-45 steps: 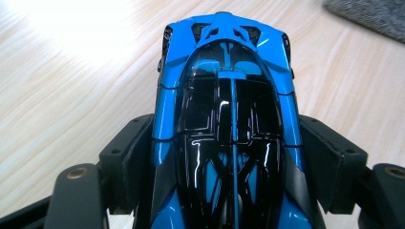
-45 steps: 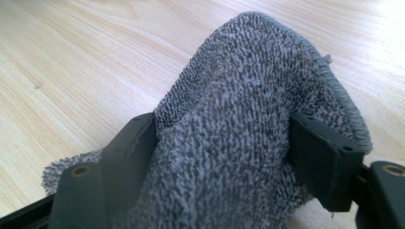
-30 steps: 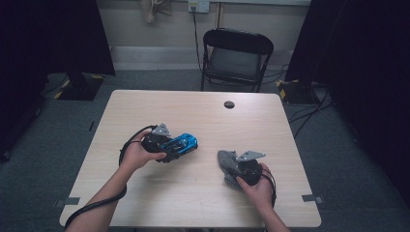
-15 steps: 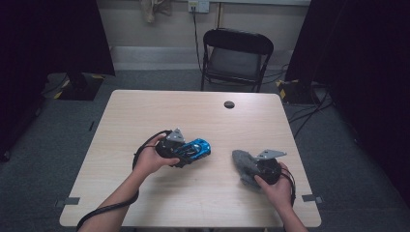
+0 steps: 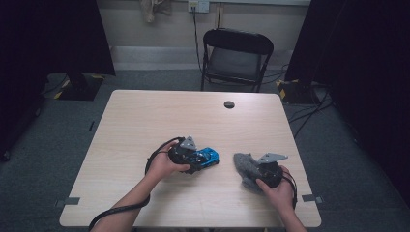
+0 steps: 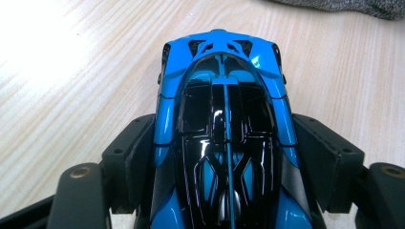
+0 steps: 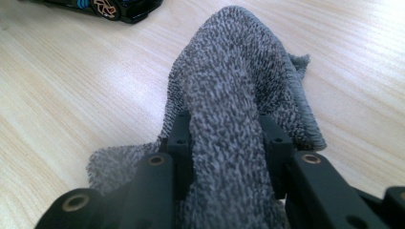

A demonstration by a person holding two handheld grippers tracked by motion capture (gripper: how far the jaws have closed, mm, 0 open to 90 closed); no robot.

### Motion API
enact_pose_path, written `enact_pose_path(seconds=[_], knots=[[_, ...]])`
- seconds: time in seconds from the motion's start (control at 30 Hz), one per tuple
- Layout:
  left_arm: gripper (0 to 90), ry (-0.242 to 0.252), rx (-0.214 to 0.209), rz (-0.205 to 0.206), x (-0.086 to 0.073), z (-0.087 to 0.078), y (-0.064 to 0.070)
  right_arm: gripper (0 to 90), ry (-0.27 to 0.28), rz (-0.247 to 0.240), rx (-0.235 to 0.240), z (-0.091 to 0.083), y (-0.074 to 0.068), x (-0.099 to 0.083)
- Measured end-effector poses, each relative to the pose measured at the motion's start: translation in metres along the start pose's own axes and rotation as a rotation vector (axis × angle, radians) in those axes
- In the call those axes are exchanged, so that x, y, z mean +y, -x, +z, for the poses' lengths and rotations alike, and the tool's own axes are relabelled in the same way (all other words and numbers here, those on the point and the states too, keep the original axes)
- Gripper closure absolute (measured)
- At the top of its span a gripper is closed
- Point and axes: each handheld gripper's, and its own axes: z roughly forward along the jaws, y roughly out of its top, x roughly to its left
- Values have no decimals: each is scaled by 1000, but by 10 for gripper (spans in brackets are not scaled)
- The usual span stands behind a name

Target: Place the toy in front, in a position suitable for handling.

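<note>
Low over the table, left tool clamped on blue car, right tool pinching grey cloth

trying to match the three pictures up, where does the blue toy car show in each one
High view: blue toy car at table centre, in the left gripper.
Left gripper view: centre, between the jaws.
Right gripper view: top left edge.
Shared landmark: the grey cloth, beside the car.
</note>
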Motion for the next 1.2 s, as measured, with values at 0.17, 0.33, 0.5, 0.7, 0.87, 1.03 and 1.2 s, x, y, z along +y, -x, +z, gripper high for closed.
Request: enact_pose_path(seconds=[0.17,0.33,0.5,0.7,0.87,1.03,1.2], knots=[[275,-2,-4,3,-4,0,-1,650,0,0,-1,1,0,0],[274,1,0,2,-6,1,-1,647,2,2,-1,1,0,0],[270,2,-3,-5,-7,-1,-1,642,5,6,-1,1,-1,-1],[184,-15,27,-11,-9,-3,-2,631,7,11,-2,1,-1,-2],[170,-12,20,-26,-10,-8,-3,631,7,12,-1,1,-1,-2],[167,4,12,-61,-13,-14,-5,628,9,17,1,1,-1,-2],[169,10,2,-82,-18,-19,-4,626,10,20,2,1,-1,-2]])
